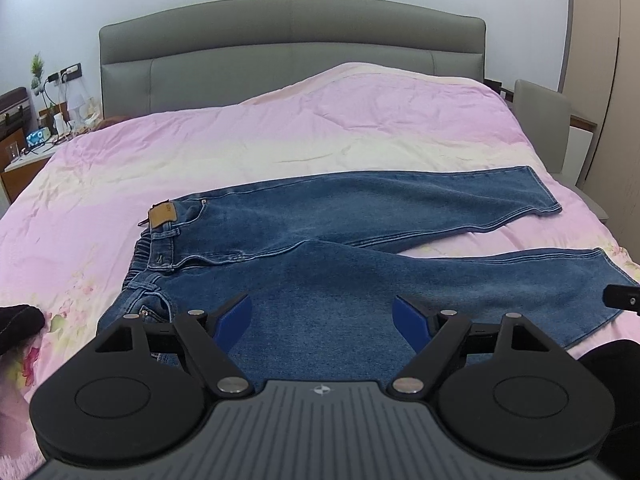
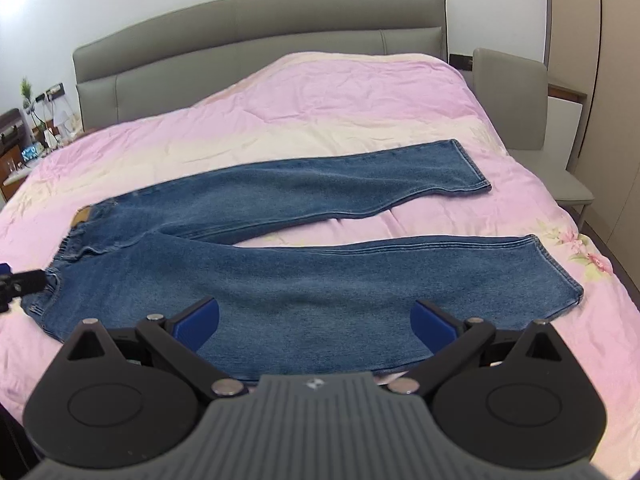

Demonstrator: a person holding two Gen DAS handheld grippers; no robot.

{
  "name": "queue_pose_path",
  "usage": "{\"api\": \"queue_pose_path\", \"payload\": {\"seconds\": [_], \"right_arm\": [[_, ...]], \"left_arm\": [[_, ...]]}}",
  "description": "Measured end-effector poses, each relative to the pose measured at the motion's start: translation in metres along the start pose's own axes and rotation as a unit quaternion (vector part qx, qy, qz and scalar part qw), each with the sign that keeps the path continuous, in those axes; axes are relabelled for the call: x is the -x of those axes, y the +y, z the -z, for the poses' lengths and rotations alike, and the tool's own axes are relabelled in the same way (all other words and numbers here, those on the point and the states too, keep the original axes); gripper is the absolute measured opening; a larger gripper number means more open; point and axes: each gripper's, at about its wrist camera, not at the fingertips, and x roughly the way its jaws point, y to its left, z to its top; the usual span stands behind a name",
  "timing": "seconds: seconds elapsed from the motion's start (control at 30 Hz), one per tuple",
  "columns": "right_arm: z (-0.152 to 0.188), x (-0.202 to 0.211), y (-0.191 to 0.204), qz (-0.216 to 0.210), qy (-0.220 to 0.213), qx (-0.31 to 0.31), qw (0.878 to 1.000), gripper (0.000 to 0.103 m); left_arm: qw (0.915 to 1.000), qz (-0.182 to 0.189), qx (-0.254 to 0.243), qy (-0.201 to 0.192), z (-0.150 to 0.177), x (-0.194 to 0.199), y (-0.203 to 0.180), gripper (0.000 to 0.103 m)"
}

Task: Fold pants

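Blue denim jeans (image 1: pixel 340 236) (image 2: pixel 280 272) lie flat on the pink bedspread, waistband to the left and both legs spread apart towards the right. A brown leather patch (image 1: pixel 162 215) marks the waistband. My left gripper (image 1: pixel 322 316) hovers open above the near leg close to the hips, its blue pads (image 1: pixel 234 320) wide apart and holding nothing. Over the middle of the near leg my right gripper (image 2: pixel 316 318) is open too, with nothing between its pads. A black piece of the right gripper (image 1: pixel 622 298) shows at the right edge of the left wrist view.
The pink quilt (image 1: pixel 320 132) covers the bed, with a grey headboard (image 1: pixel 288 52) behind. A cluttered nightstand (image 1: pixel 32 136) stands at the far left, a grey chair (image 2: pixel 516 104) at the right. A dark cloth (image 1: pixel 18 322) lies at the near left edge.
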Motion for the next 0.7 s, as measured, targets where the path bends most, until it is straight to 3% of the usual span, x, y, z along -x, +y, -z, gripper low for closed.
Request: {"api": "queue_pose_path", "payload": {"seconds": [0.17, 0.27, 0.4, 0.43, 0.5, 0.7], "right_arm": [[-0.023, -0.036, -0.028, 0.011, 0.016, 0.015, 1.000, 0.097], [-0.039, -0.064, -0.043, 0.018, 0.022, 0.033, 0.999, 0.090], [-0.059, -0.110, -0.063, 0.023, 0.040, 0.044, 0.998, 0.087], [-0.065, -0.121, -0.067, 0.026, 0.041, 0.052, 0.997, 0.085], [-0.078, -0.146, -0.076, 0.024, 0.046, 0.066, 0.996, 0.070], [-0.126, -0.230, -0.126, 0.017, 0.061, 0.038, 0.997, 0.069]], "left_arm": [[0.9996, -0.018, 0.012, 0.018, -0.017, -0.029, 0.031, 0.089], [0.9984, -0.039, 0.030, 0.025, -0.027, -0.053, 0.053, 0.088], [0.9958, -0.063, 0.054, 0.039, -0.042, -0.092, 0.090, 0.086], [0.9952, -0.066, 0.061, 0.039, -0.046, -0.102, 0.099, 0.085], [0.9935, -0.072, 0.075, 0.047, -0.054, -0.125, 0.121, 0.085], [0.9873, -0.100, 0.099, 0.074, -0.077, -0.196, 0.182, 0.080]]}}
